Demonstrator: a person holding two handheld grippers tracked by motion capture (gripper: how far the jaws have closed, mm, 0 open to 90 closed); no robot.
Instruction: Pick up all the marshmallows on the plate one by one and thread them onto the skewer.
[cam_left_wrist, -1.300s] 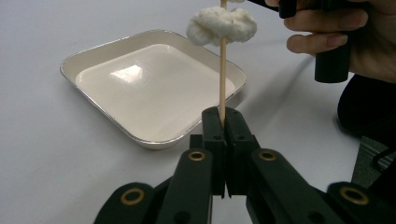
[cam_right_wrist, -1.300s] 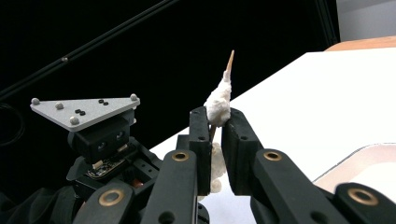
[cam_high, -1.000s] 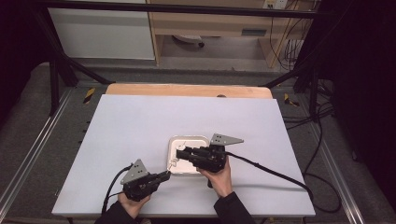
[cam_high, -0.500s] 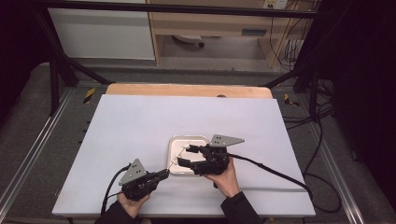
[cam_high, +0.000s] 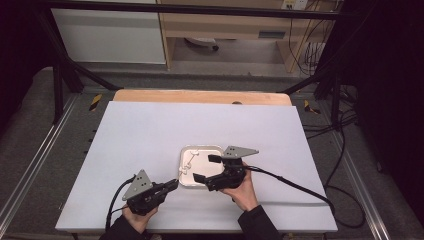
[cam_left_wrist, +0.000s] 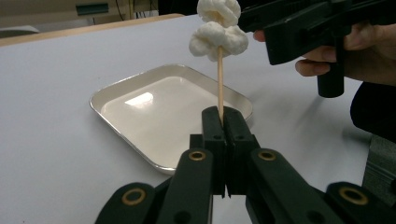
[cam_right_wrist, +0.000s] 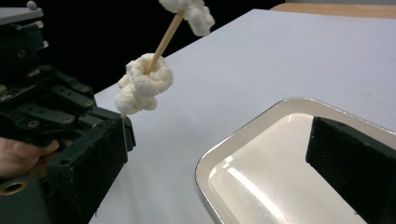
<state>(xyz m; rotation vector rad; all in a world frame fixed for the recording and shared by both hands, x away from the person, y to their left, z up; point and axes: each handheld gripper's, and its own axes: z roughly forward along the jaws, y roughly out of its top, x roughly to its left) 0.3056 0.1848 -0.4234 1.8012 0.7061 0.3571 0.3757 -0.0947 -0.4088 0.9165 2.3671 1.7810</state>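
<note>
Upright, the skewer (cam_left_wrist: 219, 74) stands pinched in left tongs (cam_left_wrist: 223, 122).

left tool (cam_high: 172, 185) beside tray (cam_high: 186, 180) | right tool (cam_high: 206, 168) over tray

No legible text or labels.

Left gripper (cam_left_wrist: 223, 122) jaws clamped together, right gripper (cam_high: 206, 168) jaws spread wide
</note>
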